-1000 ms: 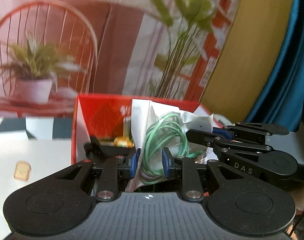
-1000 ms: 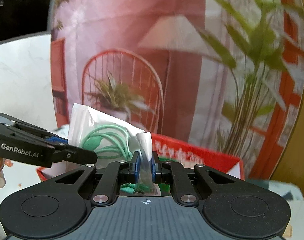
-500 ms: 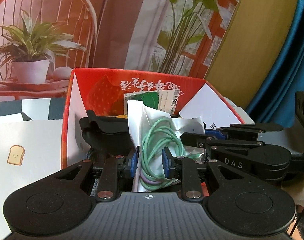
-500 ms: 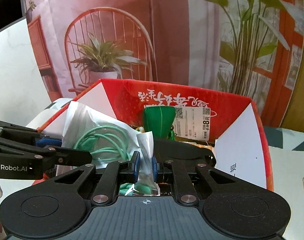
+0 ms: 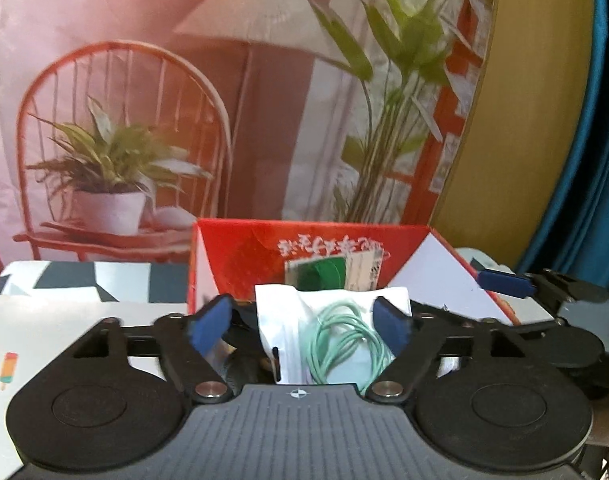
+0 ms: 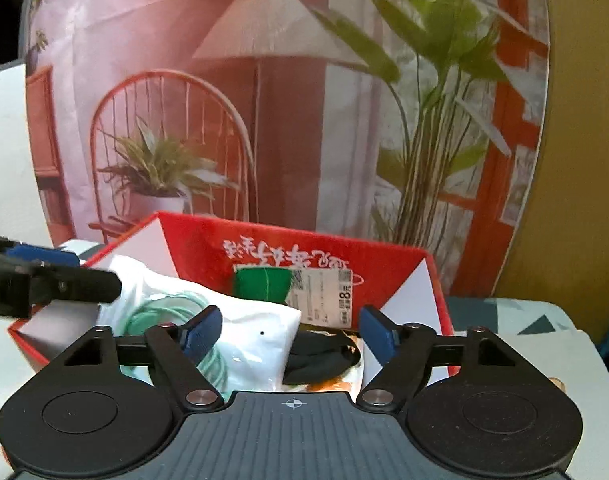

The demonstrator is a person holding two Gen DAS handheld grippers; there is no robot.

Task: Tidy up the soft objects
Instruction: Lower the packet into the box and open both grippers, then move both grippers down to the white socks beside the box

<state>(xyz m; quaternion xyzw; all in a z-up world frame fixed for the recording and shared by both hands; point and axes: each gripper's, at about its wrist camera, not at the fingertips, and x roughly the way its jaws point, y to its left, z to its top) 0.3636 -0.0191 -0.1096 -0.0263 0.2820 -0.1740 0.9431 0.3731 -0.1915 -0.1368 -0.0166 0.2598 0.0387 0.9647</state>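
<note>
A clear plastic bag holding a coiled mint-green cable [image 5: 336, 344] rests in the open red cardboard box [image 5: 240, 252]. My left gripper [image 5: 300, 326] is just above it. Its jaws are opening, and the blue pads stand wide on either side of the bag without pressing it. In the right wrist view the same bag [image 6: 256, 332] lies at the box's [image 6: 200, 248] near left. My right gripper [image 6: 290, 332] is over the bag's right edge, its jaws opening, nothing gripped. A blue-padded finger [image 5: 504, 284] of the right gripper shows at the box's right corner.
Deeper in the box lie a black soft item [image 6: 324, 356] and a green item [image 6: 264, 284] beside a white price label [image 6: 328, 296]. The left gripper's fingers [image 6: 64, 280] reach in over the box's left wall. A patterned tablecloth [image 5: 64, 312] surrounds the box, with a printed backdrop behind it.
Both grippers went from shut on the bag to wide open and let it go. The bag sank lower into the box. Both views lifted a little.
</note>
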